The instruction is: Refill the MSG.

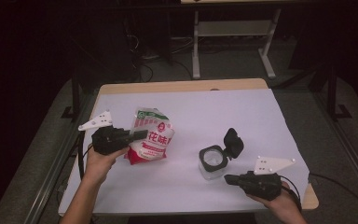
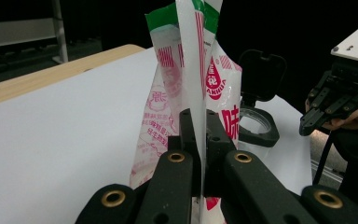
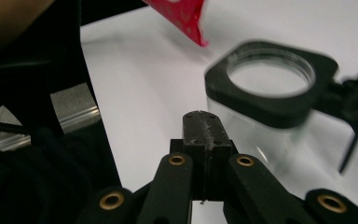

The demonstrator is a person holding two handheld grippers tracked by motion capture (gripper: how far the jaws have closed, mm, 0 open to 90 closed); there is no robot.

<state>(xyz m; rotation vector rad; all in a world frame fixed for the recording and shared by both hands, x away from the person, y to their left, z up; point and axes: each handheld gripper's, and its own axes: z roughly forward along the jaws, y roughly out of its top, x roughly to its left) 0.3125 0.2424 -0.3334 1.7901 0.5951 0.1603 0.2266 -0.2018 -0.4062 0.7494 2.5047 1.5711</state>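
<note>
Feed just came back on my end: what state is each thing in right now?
Bag: upright, edge pinched in the left gripper.
Left gripper: shut on the bag.
Right gripper: shut, empty, beside the container.
Container: upright on the table, clear.
Lid: flipped open, hinged back.

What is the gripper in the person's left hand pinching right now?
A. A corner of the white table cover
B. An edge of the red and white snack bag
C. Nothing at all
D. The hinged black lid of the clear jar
B: in the left gripper view the left gripper has its black jaws closed on a thin edge of the red and white snack bag, holding it upright.
</note>
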